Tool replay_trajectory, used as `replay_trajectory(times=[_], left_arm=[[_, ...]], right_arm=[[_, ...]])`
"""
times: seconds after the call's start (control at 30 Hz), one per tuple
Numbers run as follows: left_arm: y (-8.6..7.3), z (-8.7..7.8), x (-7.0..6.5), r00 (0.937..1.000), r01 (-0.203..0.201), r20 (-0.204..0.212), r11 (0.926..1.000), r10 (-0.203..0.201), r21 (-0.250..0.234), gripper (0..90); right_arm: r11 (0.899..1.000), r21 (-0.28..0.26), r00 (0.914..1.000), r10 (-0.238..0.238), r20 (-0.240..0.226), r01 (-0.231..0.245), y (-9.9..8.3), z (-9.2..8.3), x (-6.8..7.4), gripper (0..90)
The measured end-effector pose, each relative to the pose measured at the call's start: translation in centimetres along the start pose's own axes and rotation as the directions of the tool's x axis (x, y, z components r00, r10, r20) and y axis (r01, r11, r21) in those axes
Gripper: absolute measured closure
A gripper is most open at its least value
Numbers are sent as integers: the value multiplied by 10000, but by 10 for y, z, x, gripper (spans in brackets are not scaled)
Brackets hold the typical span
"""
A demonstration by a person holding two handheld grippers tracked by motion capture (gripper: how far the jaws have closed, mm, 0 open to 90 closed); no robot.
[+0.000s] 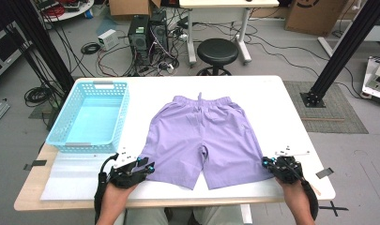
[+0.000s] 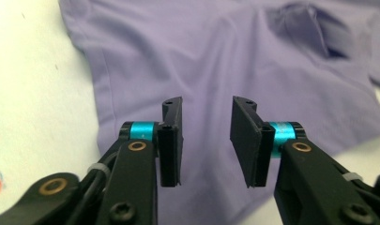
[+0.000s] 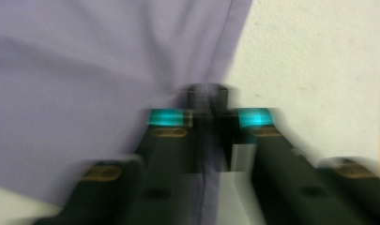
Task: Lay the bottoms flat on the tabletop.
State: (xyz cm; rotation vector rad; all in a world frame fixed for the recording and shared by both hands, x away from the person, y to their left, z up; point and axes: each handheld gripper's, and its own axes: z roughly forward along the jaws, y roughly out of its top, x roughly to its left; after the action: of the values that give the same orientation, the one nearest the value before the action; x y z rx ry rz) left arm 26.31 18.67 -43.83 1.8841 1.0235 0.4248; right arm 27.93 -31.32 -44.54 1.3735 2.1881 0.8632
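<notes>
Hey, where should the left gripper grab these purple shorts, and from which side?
Take the outer hem corner of the leg nearest the left gripper, coming in from the near table edge. The purple shorts lie flat with both leg hems toward the person, so that thin edge is easiest to pinch. The right gripper already seems shut on the other leg's outer edge.

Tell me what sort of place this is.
Most likely a lab or workshop set up for recording. Computer towers stand on the floor amid loose cables, cardboard boxes sit at the back, and black frame posts flank the table.
</notes>
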Motion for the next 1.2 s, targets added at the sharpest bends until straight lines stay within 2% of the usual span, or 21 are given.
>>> replay_trajectory(times=[0.03, 0.07, 0.1, 0.23, 0.33, 0.4, 0.6, 0.73, 0.83, 0.93, 1.0, 1.1, 1.2], left_arm=[[2, 0, 1, 9999, 138, 68, 9998, -138, -122, 630], [3, 1, 3, 9998, 185, 65, 9996, -183, -196, 622], [5, 1, 4, 9996, 267, 79, 9992, -265, -306, 612], [13, 5, 9, 9990, 450, 100, 9971, -444, -614, 596], [21, 10, 14, 9983, 580, 144, 9952, -570, -789, 550], [26, 14, 16, 9982, 582, 153, 9950, -572, -808, 527], [46, 28, 27, 9983, 589, 98, 9937, -583, -954, 443], [61, 39, 34, 9985, 546, -41, 9932, -554, -1029, 436], [74, 48, 40, 9988, 416, -197, 9940, -438, -1010, 435], [86, 59, 48, 9987, 387, -303, 9945, -418, -976, 435], [94, 69, 54, 9982, 466, -343, 9947, -499, -922, 435], [106, 86, 63, 9980, 511, -316, 9946, -542, -899, 435], [114, 102, 72, 9963, 835, -162, 9938, -849, -739, 439]], right_arm=[[9998, 98, 9996, -174, 224, 172, 0, -2, -1, 900], [9987, 212, 9963, -470, 721, 456, 0, -4, -1, 900], [9983, 279, 9943, -527, 932, 503, -1, -5, -2, 900], [9985, 350, 9921, -464, 1164, 426, -8, -11, -9, 900], [9994, 243, 9960, -274, 854, 254, -8, -13, -11, 875], [9999, 28, 9976, -153, 676, 151, -5, -14, -11, 763], [9967, -814, 9991, 48, 433, -13, 15, -16, -11, 617], [9931, -1170, 9996, 17, 274, 16, 32, -10, -13, 497], [9897, -1428, 9999, -61, 80, 72, 49, -1, -18, 454], [9879, -1552, 9999, 5, -155, -29, 66, 11, -24, 453], [9875, -1568, 9996, 118, -266, -158, 78, 22, -29, 453], [9887, -1497, 9995, -7, -302, -38, 94, 36, -33, 455], [9897, -1423, 9992, -193, -359, 140, 112, 51, -37, 456]])
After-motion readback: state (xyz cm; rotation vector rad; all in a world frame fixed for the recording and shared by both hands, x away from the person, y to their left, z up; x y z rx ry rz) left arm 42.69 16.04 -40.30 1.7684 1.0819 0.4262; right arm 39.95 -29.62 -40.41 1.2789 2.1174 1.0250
